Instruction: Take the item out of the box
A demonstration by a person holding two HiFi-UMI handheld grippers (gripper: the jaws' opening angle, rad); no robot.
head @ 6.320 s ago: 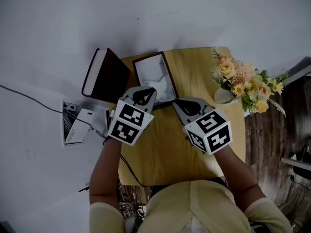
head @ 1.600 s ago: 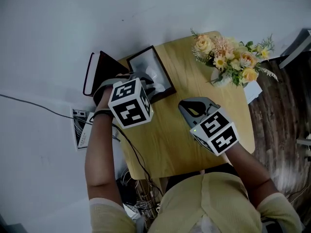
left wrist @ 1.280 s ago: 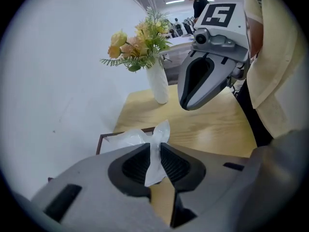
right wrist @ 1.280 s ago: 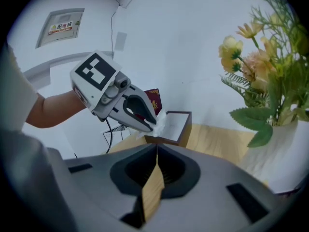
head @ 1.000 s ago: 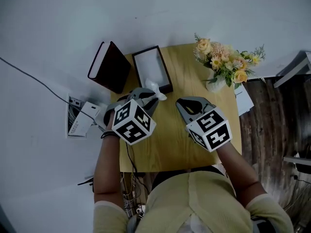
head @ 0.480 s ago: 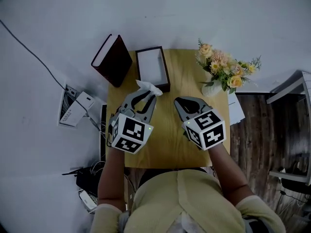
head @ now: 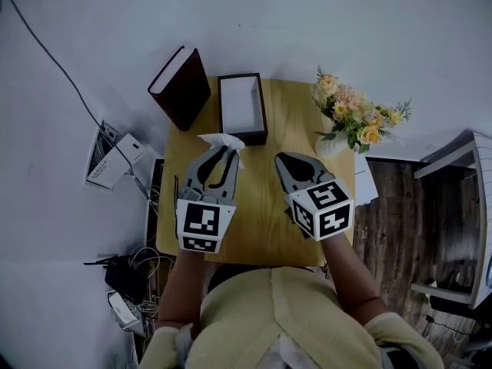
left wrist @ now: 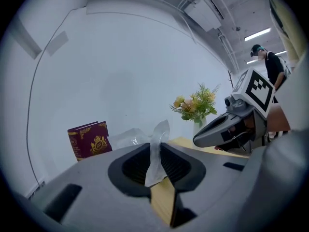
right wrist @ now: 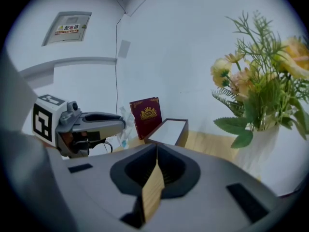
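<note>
The dark box lies open at the table's far edge, and only its white lining shows inside. Its maroon lid stands to the left of it. My left gripper is shut on a crumpled clear plastic packet, held above the table just short of the box. In the left gripper view the packet is pinched between the jaws and sticks up past them. My right gripper hovers beside it, jaws together and empty. The box and lid show ahead of it.
A vase of yellow and pink flowers stands at the table's right far corner. The wooden table is small. A power strip and cables lie on the floor to the left. A person stands in the background.
My left gripper has drawn back from the box's near end toward me, carrying the packet. The right gripper has stayed about where it was. The head view has shifted.
</note>
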